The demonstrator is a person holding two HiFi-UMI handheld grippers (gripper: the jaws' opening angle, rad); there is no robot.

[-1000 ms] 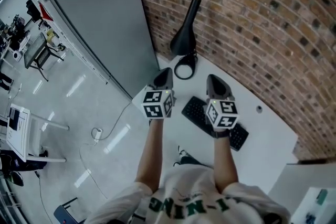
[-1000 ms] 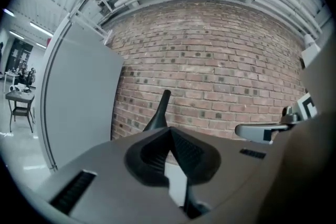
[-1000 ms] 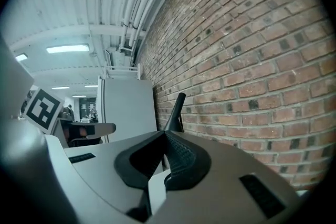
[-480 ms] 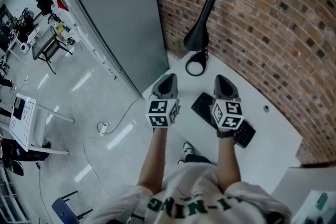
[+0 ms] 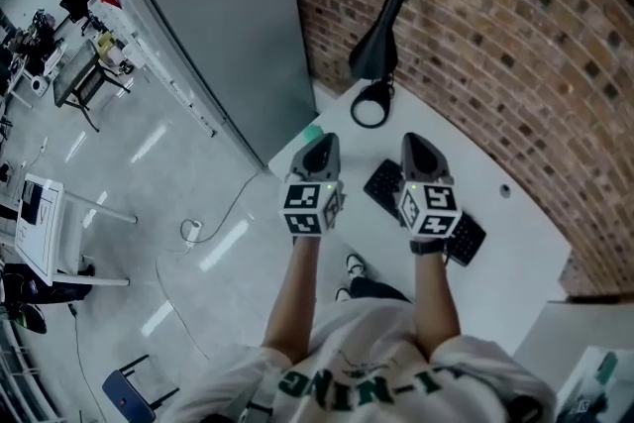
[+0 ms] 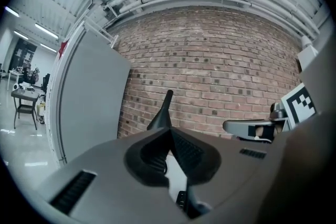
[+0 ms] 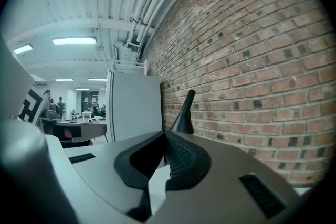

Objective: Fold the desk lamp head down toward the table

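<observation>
The black desk lamp (image 5: 381, 33) stands upright against the brick wall, its cone head and stem pointing up, with its ring base (image 5: 372, 104) on the white table (image 5: 515, 243). It also shows ahead in the left gripper view as the lamp (image 6: 163, 112) and in the right gripper view as the lamp (image 7: 184, 112). My left gripper (image 5: 321, 142) hovers over the table's near corner, short of the base, shut and empty. My right gripper (image 5: 412, 140) is level beside it, above the keyboard, also shut on nothing. Neither touches the lamp.
A black keyboard (image 5: 471, 238) lies under the right gripper. A grey partition panel (image 5: 228, 25) stands left of the table along the brick wall (image 5: 495, 15). The table edge drops to the floor (image 5: 149, 193) at the left. Something small and green (image 5: 311, 133) shows at the corner.
The view has shifted and both grippers have drifted a little over the table's corner. The left one stands somewhat further from the lamp base. Both stay shut.
</observation>
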